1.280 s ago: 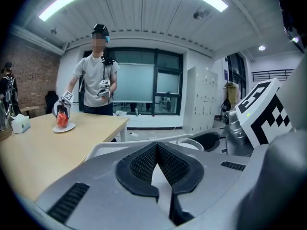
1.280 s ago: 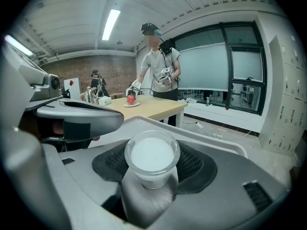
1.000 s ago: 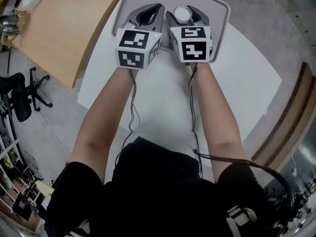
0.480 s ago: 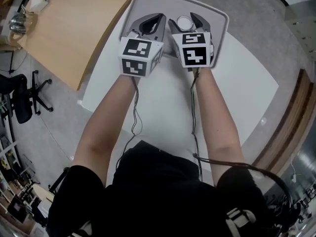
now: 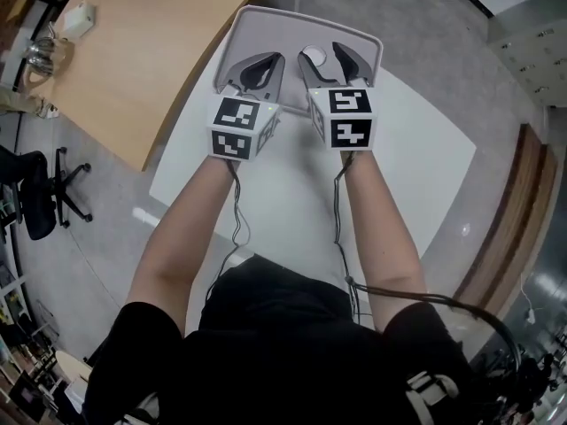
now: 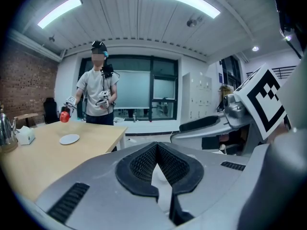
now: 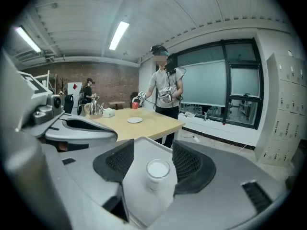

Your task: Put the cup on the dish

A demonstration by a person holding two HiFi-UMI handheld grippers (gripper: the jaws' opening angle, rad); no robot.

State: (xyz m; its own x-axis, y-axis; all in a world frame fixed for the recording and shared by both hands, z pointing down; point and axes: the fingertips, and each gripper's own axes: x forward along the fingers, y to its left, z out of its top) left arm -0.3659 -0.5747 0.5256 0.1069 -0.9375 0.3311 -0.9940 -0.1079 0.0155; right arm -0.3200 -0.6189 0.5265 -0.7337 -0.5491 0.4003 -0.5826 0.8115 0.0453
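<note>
Both forearms reach forward side by side over the white table (image 5: 416, 158) | left gripper (image 5: 255, 60) clenched, empty, above pale grey rounded-rectangle dish (image 5: 266, 18) | right gripper (image 5: 328, 58) spread | small clear cup with white inside (image 5: 313, 57) upright on dish between its jaws | right gripper view alone shows the cup seemingly clear of both pads (image 7: 189, 164).

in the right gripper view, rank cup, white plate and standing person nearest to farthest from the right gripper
1. Cup, between the open jaws of the right gripper, on the grey tray.
2. White plate, on the wooden table beyond, a little left.
3. Standing person, past that table, farthest.
</note>
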